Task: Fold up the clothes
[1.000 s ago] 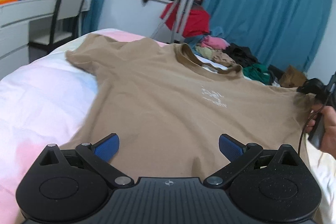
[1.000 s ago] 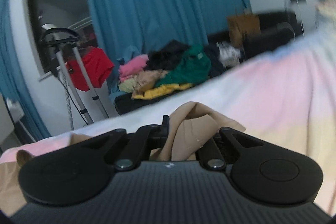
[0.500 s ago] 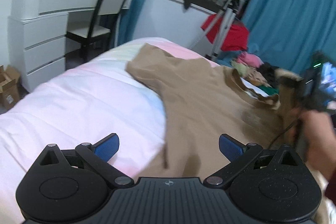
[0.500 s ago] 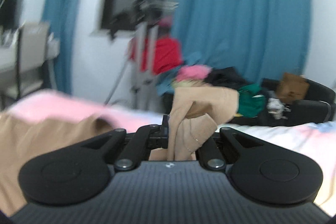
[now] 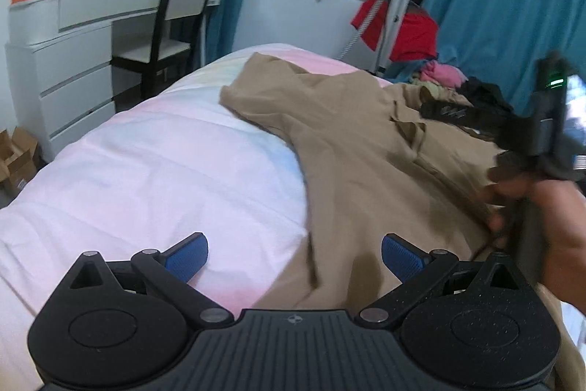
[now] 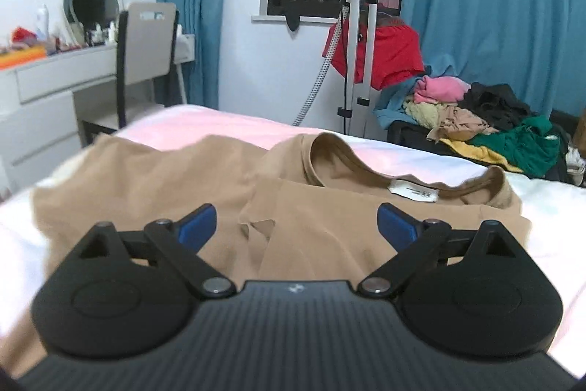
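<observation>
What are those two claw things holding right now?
Nothing: the left gripper is open, and the right gripper's jaws are opening over the tan T-shirt.

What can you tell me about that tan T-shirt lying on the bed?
The tan T-shirt is a soft, plain knit with a ribbed round collar and a white label sewn inside the neck. It lies on the pale pink and white bed, rumpled. One side is folded over the middle, its sleeve opening facing up, while the other sleeve spreads flat. The right gripper hovers above it, fingers opening with nothing pinched.
</observation>
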Demonstrator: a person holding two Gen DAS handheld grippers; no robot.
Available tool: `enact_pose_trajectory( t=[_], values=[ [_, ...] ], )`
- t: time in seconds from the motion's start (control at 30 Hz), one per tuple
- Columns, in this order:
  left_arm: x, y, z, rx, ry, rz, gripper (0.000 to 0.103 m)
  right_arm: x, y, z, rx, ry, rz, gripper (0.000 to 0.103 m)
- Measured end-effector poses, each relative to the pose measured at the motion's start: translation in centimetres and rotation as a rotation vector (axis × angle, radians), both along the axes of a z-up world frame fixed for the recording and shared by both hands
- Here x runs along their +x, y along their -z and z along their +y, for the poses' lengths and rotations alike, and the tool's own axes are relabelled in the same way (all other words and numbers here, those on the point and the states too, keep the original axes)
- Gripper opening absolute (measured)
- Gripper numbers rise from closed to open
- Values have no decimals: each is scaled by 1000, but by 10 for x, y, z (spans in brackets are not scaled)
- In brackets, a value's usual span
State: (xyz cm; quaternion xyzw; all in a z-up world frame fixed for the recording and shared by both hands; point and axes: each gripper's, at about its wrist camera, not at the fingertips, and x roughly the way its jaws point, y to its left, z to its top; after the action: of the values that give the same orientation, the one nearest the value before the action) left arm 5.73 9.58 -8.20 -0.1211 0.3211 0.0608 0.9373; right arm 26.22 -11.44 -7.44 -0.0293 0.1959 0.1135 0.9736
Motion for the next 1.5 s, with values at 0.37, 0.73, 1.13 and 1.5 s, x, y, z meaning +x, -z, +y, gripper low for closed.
enact_pose_trajectory(
  t=[0.37, 0.73, 1.13, 1.5],
  values=[
    [-24, -9, -19, 26, 27, -17, 102, -206, -58, -100, 252, 61, -10, 96],
    [-76, -18, -76, 107, 236, -18, 101, -323, -74, -177, 336, 158, -36, 96],
    [-111, -6, -176, 40, 585, 62, 82, -317, -57, -277, 460, 313, -66, 96],
    [-133, 16, -264, 30, 782, 56, 57, -316, -35, -313, 592, 332, -61, 96]
  ],
)
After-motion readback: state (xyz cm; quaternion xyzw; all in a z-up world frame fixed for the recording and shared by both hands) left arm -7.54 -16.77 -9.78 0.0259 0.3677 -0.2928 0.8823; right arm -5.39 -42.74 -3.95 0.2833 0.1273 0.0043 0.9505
